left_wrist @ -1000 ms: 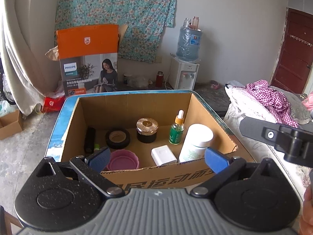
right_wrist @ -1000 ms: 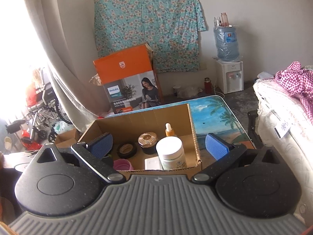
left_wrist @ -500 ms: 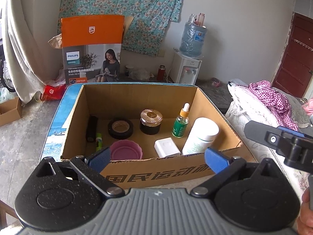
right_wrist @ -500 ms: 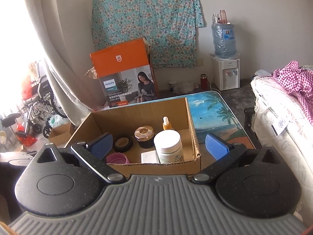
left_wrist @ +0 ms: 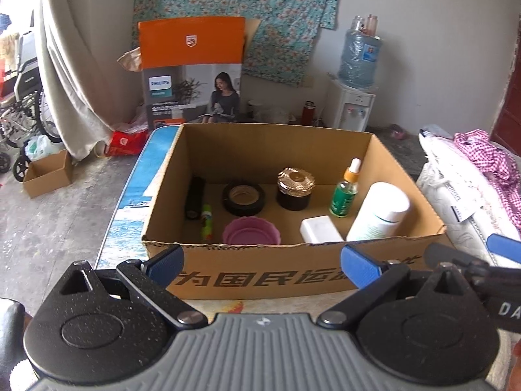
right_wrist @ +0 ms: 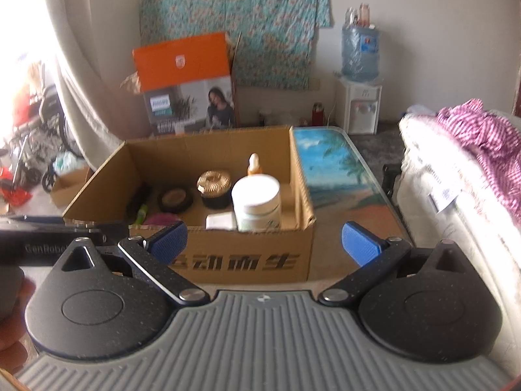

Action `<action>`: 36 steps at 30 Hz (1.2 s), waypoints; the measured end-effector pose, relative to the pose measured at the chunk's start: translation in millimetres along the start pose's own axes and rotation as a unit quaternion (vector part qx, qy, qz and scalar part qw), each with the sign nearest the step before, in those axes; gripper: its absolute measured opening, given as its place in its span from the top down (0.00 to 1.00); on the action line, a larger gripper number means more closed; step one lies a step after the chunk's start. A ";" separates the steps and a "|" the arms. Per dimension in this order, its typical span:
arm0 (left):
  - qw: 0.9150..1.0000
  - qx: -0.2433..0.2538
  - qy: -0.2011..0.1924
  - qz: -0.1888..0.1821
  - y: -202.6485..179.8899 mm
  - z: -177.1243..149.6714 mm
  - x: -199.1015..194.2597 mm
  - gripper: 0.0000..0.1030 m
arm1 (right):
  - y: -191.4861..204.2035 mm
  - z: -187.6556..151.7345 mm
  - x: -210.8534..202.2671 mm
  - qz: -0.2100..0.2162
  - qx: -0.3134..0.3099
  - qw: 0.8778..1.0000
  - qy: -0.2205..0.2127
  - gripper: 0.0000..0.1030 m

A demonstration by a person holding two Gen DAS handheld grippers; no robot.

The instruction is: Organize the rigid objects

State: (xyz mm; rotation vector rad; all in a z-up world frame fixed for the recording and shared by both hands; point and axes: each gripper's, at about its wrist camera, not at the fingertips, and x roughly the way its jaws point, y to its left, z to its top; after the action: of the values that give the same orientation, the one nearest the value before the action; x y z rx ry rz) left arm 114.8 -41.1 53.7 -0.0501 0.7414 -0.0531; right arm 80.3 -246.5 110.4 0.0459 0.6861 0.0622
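Note:
An open cardboard box (left_wrist: 260, 278) (right_wrist: 244, 260) stands on a table with a beach picture (right_wrist: 335, 169). Inside it are a black tube (left_wrist: 194, 197), a green marker (left_wrist: 206, 221), a black tape roll (left_wrist: 243, 197), a pink bowl (left_wrist: 250, 235), a gold-lidded dark jar (left_wrist: 295, 188), a green dropper bottle (left_wrist: 344, 192), a white block (left_wrist: 320, 233) and a white bottle (left_wrist: 379, 213). My left gripper (left_wrist: 262, 265) is open and empty, just in front of the box's near wall. My right gripper (right_wrist: 263, 242) is open and empty, in front of the box's near right corner.
An orange Philips carton (left_wrist: 192, 71) stands behind the table. A water dispenser (left_wrist: 355, 97) is at the back right wall. A bed with pink checked cloth (left_wrist: 482, 156) lies to the right. A small cardboard box (left_wrist: 49, 176) and a wheelchair (left_wrist: 19, 97) are on the left floor.
Both grippers have drawn back from the box, so its whole front wall shows now. Both stay open and empty. The objects in the box have not moved.

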 end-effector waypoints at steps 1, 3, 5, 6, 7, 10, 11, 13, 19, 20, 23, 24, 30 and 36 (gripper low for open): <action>1.000 0.000 -0.001 0.005 0.5 0.5 0.5 0.00 | 2.6 0.1 3.4 0.000 0.001 1.000 0.006 0.01; 1.000 0.001 -0.002 0.008 1.6 2.3 1.6 0.00 | 6.4 0.8 9.6 0.000 -0.001 1.000 0.012 0.01; 1.000 0.003 -0.002 0.016 2.8 3.2 3.1 0.00 | 10.1 2.0 14.4 -0.004 -0.003 1.000 0.014 0.01; 1.000 0.005 -0.002 0.019 3.0 3.4 4.0 0.00 | 11.3 2.2 16.2 -0.005 -0.004 1.000 0.015 0.01; 1.000 0.007 0.000 0.021 3.6 3.2 5.1 0.00 | 12.4 2.8 18.5 -0.006 -0.005 1.000 0.017 0.01; 1.000 0.012 0.005 0.024 5.3 3.1 9.1 0.00 | 13.7 4.1 23.5 -0.009 -0.006 1.000 0.020 0.01; 1.000 0.014 0.007 0.024 5.9 2.4 9.8 0.00 | 14.4 4.8 24.5 -0.010 -0.007 1.000 0.021 0.01; 0.999 0.016 0.011 0.026 6.2 2.8 12.1 0.00 | 15.0 5.4 27.5 -0.011 -0.007 1.000 0.023 0.01; 0.999 0.020 0.016 0.030 5.0 2.3 14.7 0.00 | 14.0 5.1 31.8 -0.012 -0.007 1.000 0.026 0.01; 0.999 0.021 0.017 0.031 4.7 2.5 14.8 0.00 | 13.2 4.6 32.3 -0.011 -0.007 1.000 0.027 0.01; 0.999 0.024 0.016 0.034 2.4 3.0 14.8 0.00 | 12.9 3.8 33.0 -0.011 -0.006 0.999 0.029 0.01; 0.999 0.025 0.016 0.035 1.3 3.4 14.8 0.00 | 12.6 3.4 33.1 -0.011 -0.005 0.999 0.029 0.01; 0.999 0.032 0.013 0.040 0.6 5.3 12.9 0.00 | 10.2 3.4 33.4 -0.010 -0.002 1.000 0.030 0.01; 0.999 0.034 0.010 0.041 1.1 6.6 11.9 0.00 | 9.8 2.9 32.1 -0.013 -0.001 1.000 0.026 0.01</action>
State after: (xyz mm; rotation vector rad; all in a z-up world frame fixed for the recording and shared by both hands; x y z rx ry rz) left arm 128.0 -40.6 50.6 0.0454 0.7612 -0.0009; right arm 106.5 -234.5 93.0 0.0335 0.7384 0.0394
